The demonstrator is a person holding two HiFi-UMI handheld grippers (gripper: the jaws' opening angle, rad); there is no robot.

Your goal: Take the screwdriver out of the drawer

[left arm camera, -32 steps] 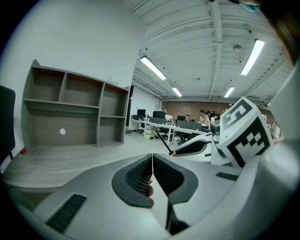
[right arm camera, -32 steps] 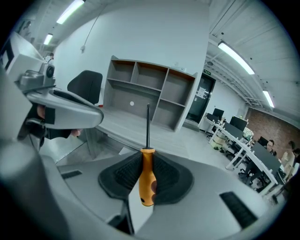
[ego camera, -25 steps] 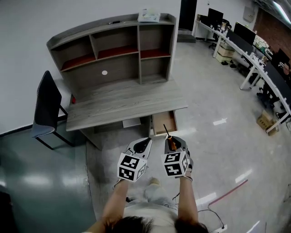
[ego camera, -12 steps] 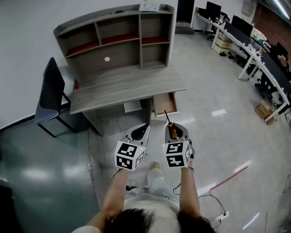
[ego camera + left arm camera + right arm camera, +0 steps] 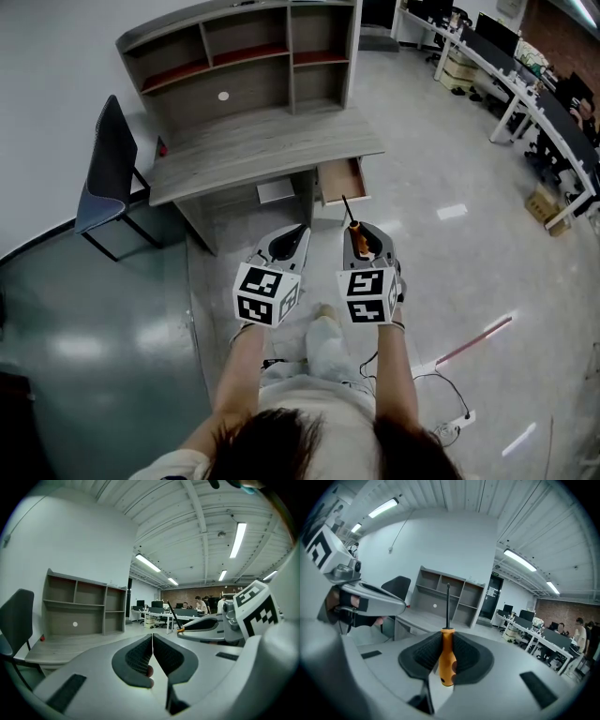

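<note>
My right gripper (image 5: 361, 243) is shut on an orange-handled screwdriver (image 5: 446, 658), whose dark shaft points up and forward toward the desk. In the head view the screwdriver (image 5: 354, 233) sits between the right jaws, well back from the open drawer (image 5: 341, 182) under the desk's right end. My left gripper (image 5: 287, 245) hangs beside the right one, shut with nothing between its pads (image 5: 152, 654). Both grippers are held over the floor in front of the person, apart from the desk (image 5: 262, 150).
A grey hutch with shelves (image 5: 246, 52) stands on the desk. A dark chair (image 5: 108, 178) is at the desk's left. Office desks with monitors (image 5: 511, 66) run along the far right. A red strip (image 5: 473, 341) and cables lie on the floor at right.
The person has stepped back from the desk: desk and drawer have shifted up and away in the head view. Both grippers hold the same pose, the screwdriver still gripped.
</note>
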